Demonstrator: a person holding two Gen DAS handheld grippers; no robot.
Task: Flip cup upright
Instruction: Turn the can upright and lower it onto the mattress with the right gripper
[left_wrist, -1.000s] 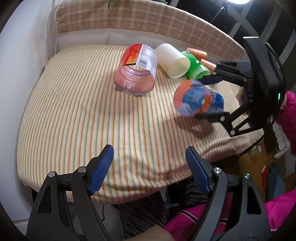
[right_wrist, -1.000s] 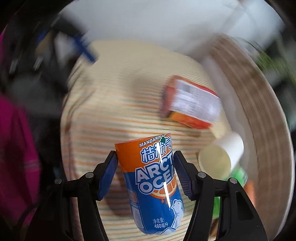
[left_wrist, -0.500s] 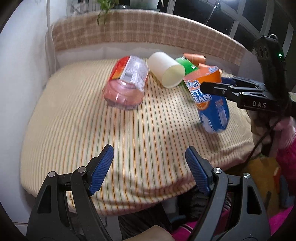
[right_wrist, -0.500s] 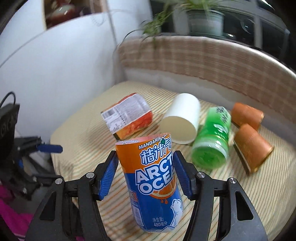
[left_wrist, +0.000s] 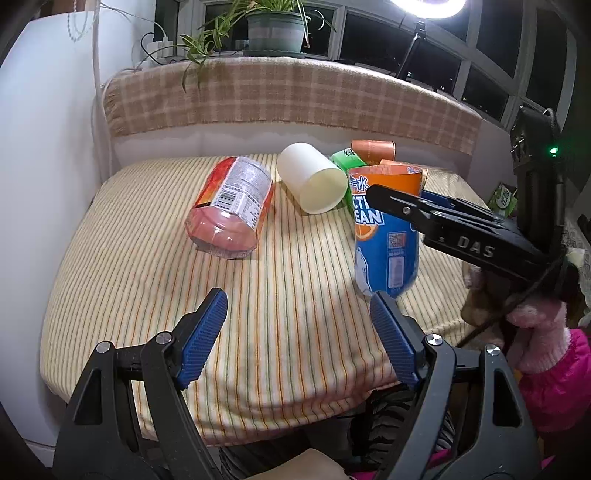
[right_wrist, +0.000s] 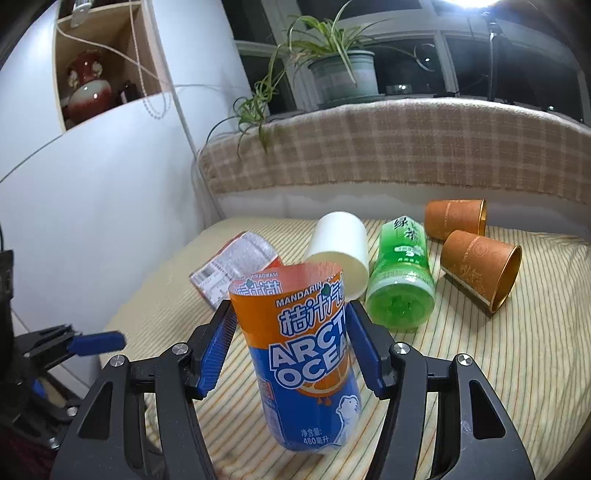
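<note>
The orange-and-blue Arctic Ocean cup (right_wrist: 306, 354) stands nearly upright, open end up, its base on or just above the striped cloth. My right gripper (right_wrist: 291, 347) is shut on it, pads on both sides. In the left wrist view the cup (left_wrist: 386, 240) stands at the right with the right gripper (left_wrist: 417, 206) clamped near its top. My left gripper (left_wrist: 299, 336) is open and empty, low over the table's front edge, left of the cup.
On the striped table (left_wrist: 147, 295) lie a red-labelled clear cup (left_wrist: 231, 210), a white cup (left_wrist: 312, 182), a green cup (right_wrist: 400, 280) and two orange paper cups (right_wrist: 480, 269), all on their sides. A plaid-covered ledge (left_wrist: 295, 96) with a potted plant (right_wrist: 343, 70) backs the table.
The right gripper has turned the Arctic Ocean cup from lying sideways in the air to upright and lowered it toward the cloth. The left gripper has stayed open in place.
</note>
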